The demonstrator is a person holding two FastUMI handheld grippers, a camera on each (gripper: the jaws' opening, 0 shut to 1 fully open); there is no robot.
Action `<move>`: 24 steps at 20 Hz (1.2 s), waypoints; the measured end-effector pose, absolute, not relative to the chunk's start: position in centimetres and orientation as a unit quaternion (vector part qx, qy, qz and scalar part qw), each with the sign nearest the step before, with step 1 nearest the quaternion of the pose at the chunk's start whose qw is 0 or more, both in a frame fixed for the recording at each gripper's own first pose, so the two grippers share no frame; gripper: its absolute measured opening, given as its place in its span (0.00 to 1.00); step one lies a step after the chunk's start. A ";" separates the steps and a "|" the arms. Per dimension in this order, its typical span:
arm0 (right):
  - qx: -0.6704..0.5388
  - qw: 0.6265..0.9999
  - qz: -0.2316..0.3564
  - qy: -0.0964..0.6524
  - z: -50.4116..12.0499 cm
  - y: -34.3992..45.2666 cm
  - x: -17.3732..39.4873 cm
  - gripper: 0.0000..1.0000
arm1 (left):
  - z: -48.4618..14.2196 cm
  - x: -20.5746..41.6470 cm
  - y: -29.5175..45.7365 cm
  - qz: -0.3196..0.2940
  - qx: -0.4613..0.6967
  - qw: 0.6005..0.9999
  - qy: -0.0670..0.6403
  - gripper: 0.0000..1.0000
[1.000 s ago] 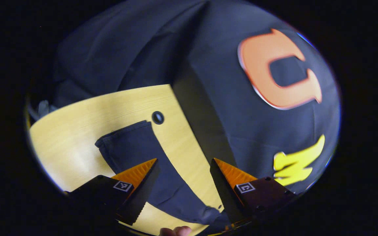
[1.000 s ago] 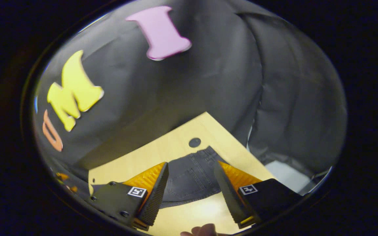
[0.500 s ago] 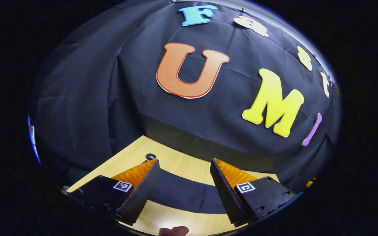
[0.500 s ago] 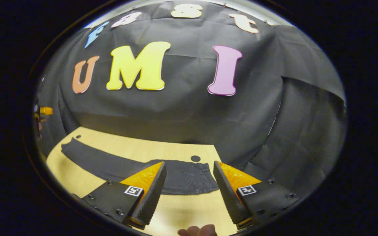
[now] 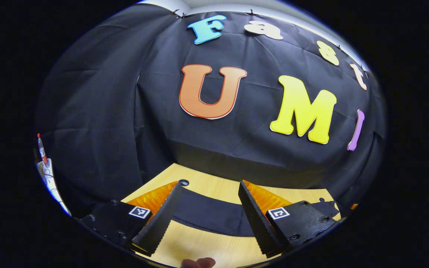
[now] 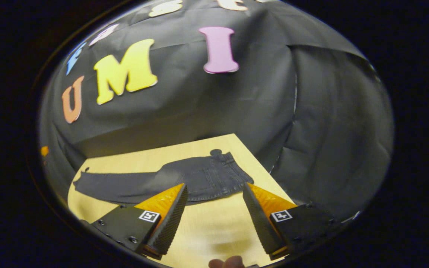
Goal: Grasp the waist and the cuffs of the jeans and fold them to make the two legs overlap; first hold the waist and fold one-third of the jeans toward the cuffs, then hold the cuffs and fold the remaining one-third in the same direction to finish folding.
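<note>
Dark grey jeans (image 6: 169,178) lie flat across the wooden table (image 6: 207,230), the waist at the right near the table's far right corner and the legs running left to the cuffs. My right gripper (image 6: 212,219) hovers open above bare table in front of the waist, touching nothing. In the left gripper view a dark band of the jeans' legs (image 5: 207,216) crosses the table between the fingers of my left gripper (image 5: 205,216), which is open and held above the cloth.
A round hole in the table (image 5: 183,182) sits near the far edge by the jeans; another such hole (image 6: 216,152) lies just behind the waist. The booth's black cloth wall stands close behind the table. A fingertip (image 6: 226,262) shows at the bottom edge.
Both cameras have swung from tilted, rolled views to level ones facing the wall. The right gripper has pulled back and now sees the jeans' whole length. Both stay open.
</note>
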State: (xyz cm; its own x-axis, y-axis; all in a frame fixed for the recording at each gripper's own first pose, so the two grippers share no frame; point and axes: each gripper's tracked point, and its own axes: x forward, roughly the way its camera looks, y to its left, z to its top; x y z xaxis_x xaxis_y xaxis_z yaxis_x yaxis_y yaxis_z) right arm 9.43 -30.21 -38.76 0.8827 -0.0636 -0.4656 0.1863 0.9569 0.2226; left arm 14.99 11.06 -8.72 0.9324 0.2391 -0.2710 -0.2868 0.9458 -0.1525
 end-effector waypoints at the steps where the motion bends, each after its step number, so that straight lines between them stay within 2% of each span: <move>1: 0.140 0.960 -0.074 0.232 -39.6 -31.1 10.3 0.93 | -8.6 14.9 11.0 0.137 -0.093 0.978 0.125 0.99; 5: 0.193 0.944 -0.090 0.250 -44.3 -32.8 14.7 0.93 | -8.5 15.1 11.3 0.146 -0.098 0.975 0.137 0.99; 9: 0.284 0.906 -0.137 0.283 -49.8 -35.2 17.9 0.94 | -8.5 15.3 11.6 0.166 -0.099 0.969 0.151 0.99; 10: 0.306 0.895 -0.146 0.290 -51.0 -35.6 18.5 0.90 | -8.3 15.1 11.6 0.172 -0.095 0.969 0.153 0.99; 13: 0.348 0.876 -0.158 0.295 -53.2 -36.0 20.1 0.90 | -7.6 14.6 11.6 0.189 -0.088 0.965 0.158 0.99; 15: 0.344 0.877 -0.154 0.298 -53.6 -36.2 20.3 0.90 | -7.9 14.3 11.8 0.200 -0.092 0.961 0.166 0.99; 17: 0.331 0.885 -0.144 0.295 -52.7 -36.1 20.6 1.00 | -8.2 14.0 11.8 0.209 -0.097 0.957 0.174 0.99; 18: 0.326 0.886 -0.142 0.299 -52.3 -35.8 20.5 0.97 | -8.1 13.9 11.8 0.213 -0.099 0.956 0.175 0.99; 23: 0.292 0.900 -0.146 0.288 -51.9 -35.5 20.4 0.97 | -8.6 13.4 11.9 0.226 -0.110 0.950 0.183 0.99; 24: 0.272 0.905 -0.148 0.293 -51.6 -35.6 20.2 0.89 | -8.6 13.3 11.8 0.228 -0.113 0.949 0.185 0.99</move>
